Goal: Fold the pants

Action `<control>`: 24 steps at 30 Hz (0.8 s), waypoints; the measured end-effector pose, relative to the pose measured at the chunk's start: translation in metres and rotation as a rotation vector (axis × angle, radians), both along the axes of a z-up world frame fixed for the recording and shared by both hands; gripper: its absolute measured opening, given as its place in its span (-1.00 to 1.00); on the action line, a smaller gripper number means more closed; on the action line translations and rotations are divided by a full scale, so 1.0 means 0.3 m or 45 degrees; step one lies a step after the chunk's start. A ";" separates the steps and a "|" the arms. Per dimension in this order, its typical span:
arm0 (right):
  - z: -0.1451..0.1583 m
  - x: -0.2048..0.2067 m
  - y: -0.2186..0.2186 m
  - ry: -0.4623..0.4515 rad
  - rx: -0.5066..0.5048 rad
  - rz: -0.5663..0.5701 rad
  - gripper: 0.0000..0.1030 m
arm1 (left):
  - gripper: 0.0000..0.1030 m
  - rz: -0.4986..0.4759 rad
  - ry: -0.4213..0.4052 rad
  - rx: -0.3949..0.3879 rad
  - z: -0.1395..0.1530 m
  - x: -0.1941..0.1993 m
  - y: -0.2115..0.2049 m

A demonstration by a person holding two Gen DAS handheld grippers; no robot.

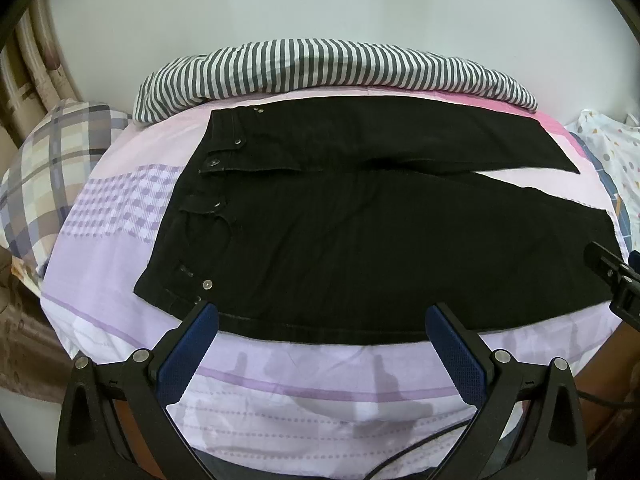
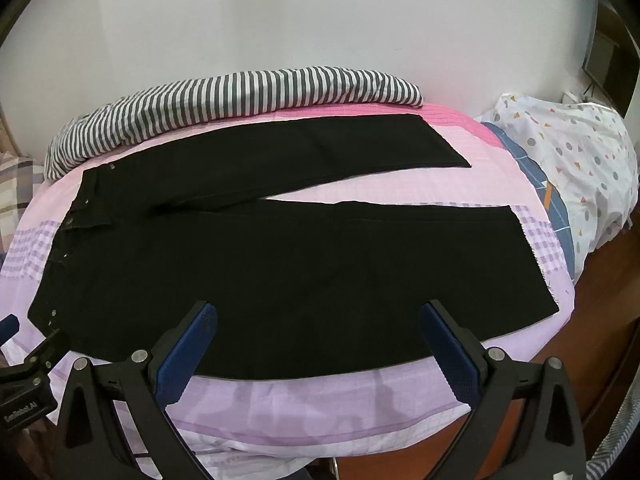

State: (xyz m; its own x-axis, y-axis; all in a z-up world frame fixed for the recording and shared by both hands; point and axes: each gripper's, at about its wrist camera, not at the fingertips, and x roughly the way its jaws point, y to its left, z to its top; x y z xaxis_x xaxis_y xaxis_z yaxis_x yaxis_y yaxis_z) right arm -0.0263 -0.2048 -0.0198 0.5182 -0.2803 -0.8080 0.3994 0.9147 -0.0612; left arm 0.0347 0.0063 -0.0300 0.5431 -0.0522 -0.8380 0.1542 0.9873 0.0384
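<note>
Black pants lie flat on the bed, waistband to the left, both legs spread to the right with a gap between them. They also show in the right wrist view. My left gripper is open and empty, hovering over the near edge of the pants by the waist end. My right gripper is open and empty, over the near edge of the near leg. The right gripper shows at the right edge of the left wrist view; the left gripper shows at the left edge of the right wrist view.
The bed has a pink and lilac sheet. A striped blanket lies along the far edge by the wall. A plaid pillow is at the left, a dotted white pillow at the right. Wooden bed frame runs near right.
</note>
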 end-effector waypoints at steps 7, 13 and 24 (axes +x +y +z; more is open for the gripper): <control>-0.006 0.012 0.004 0.016 0.007 0.004 0.94 | 0.99 0.007 0.007 0.002 -0.007 0.008 0.005; -0.012 0.018 0.006 0.018 0.011 0.011 0.94 | 0.99 0.007 0.008 0.002 -0.008 0.012 0.007; -0.019 0.028 0.005 0.013 0.022 0.017 0.94 | 0.99 0.011 0.002 0.003 -0.014 0.022 0.013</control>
